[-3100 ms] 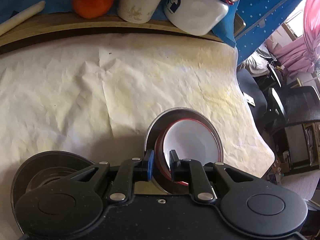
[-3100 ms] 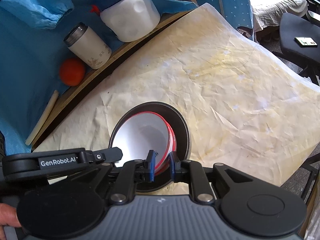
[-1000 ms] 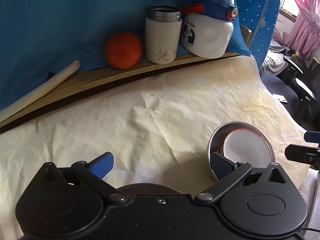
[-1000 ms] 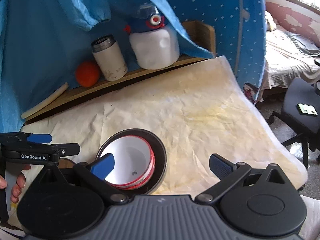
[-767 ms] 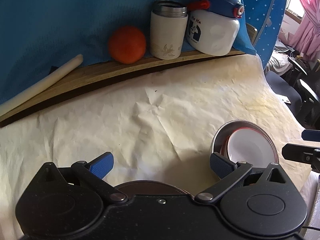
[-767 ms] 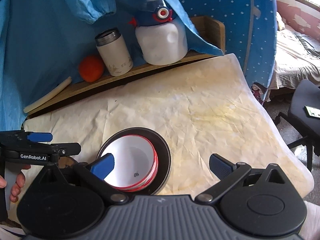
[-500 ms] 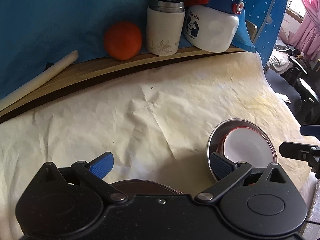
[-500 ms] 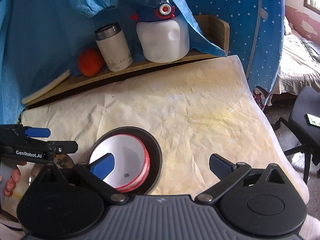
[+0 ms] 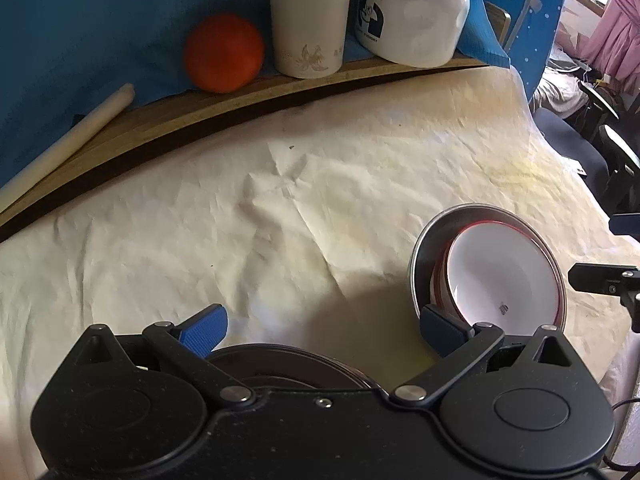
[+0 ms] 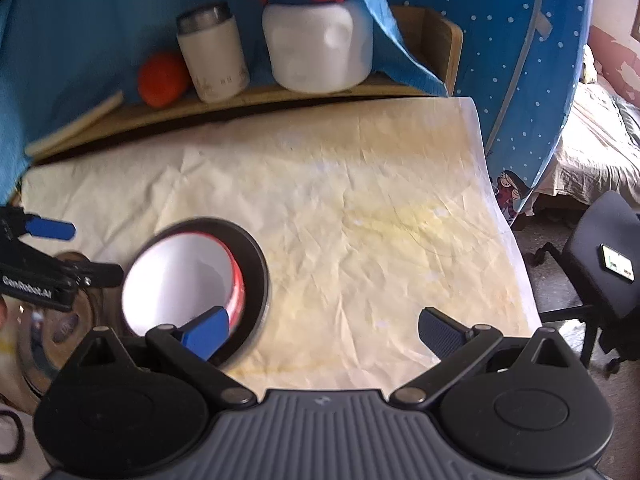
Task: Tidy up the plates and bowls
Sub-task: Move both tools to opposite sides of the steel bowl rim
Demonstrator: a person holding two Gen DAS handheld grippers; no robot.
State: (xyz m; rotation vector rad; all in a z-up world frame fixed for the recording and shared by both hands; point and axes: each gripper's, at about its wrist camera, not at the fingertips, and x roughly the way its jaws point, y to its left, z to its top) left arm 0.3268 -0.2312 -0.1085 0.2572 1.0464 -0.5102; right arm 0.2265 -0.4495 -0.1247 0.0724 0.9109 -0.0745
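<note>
A white bowl (image 9: 490, 280) with a red rim sits nested, a little tilted, inside a steel bowl (image 9: 424, 256) on the crumpled paper sheet (image 9: 280, 208), right of the middle and toward the near edge; in the right wrist view the same pair lies at the near left. A second metal dish (image 9: 280, 364) lies on the sheet at the near edge, just under the left gripper (image 9: 322, 326) and half hidden by its body. The white bowl looks glazed, so it is probably hard, smooth and breakable, and apt to slip in the pads; the steel ones should be light, stiff and hard to hurt, though they would likely slide on the paper. The rim seems the only place to take hold of any of them, one finger inside the wall and one outside. Both grippers stand spread wide with nothing between the fingers. The left one hangs above the dish without visibly touching it. The right gripper (image 10: 322, 326) has its left pad (image 10: 206, 334) in front of the near rim of the nested pair; I cannot tell whether it touches.
</note>
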